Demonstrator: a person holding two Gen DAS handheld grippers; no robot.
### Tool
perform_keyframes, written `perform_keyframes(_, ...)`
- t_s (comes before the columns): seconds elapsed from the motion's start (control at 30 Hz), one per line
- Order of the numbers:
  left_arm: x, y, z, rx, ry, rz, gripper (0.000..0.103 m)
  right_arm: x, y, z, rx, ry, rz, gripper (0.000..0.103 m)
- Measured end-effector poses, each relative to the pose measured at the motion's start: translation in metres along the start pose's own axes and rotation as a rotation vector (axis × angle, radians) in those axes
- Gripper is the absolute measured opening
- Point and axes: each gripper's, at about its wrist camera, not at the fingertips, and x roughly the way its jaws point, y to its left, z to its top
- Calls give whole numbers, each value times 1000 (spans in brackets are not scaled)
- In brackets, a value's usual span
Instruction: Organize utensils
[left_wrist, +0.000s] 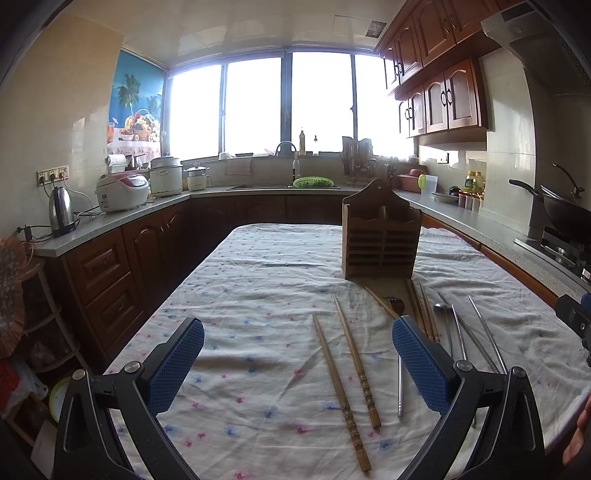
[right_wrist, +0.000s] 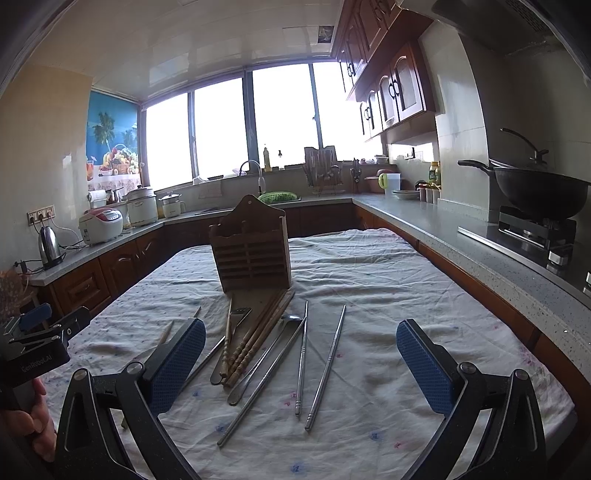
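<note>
A slatted wooden utensil holder (left_wrist: 380, 236) (right_wrist: 253, 251) stands upright on the cloth-covered table (left_wrist: 258, 280) (right_wrist: 369, 280). Two wooden chopsticks (left_wrist: 349, 380) lie loose in front of my left gripper (left_wrist: 297, 354), which is open and holds nothing. More wooden chopsticks (right_wrist: 255, 339), a metal spoon (right_wrist: 266, 354), a spatula (right_wrist: 236, 321) and metal chopsticks (right_wrist: 325, 369) lie fanned out before the holder, between the open, bare fingers of my right gripper (right_wrist: 301, 362). The left gripper's body (right_wrist: 33, 343) shows at the right wrist view's left edge, held in a hand (right_wrist: 33, 417).
Counters run around the table: a kettle (left_wrist: 61, 210), rice cookers (left_wrist: 122, 192) and a sink with a green basket (left_wrist: 313, 181) at the back, a wok (right_wrist: 539, 188) on the stove to the right. Shelves with clutter (left_wrist: 22, 332) stand at the left.
</note>
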Motion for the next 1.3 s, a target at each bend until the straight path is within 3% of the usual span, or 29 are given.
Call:
perform_keyframes(0.8,8,3,2,-14,24,-14,102,3,1,-1,7,16,5,103)
perform_keyframes(1.1,39,15,17,-69,138,-43,102,19,-6,12,29,61,19,103)
perform_keyframes(1.3,64,11,37,-53,212,-86,102,43,-15,21,55,131,35,103)
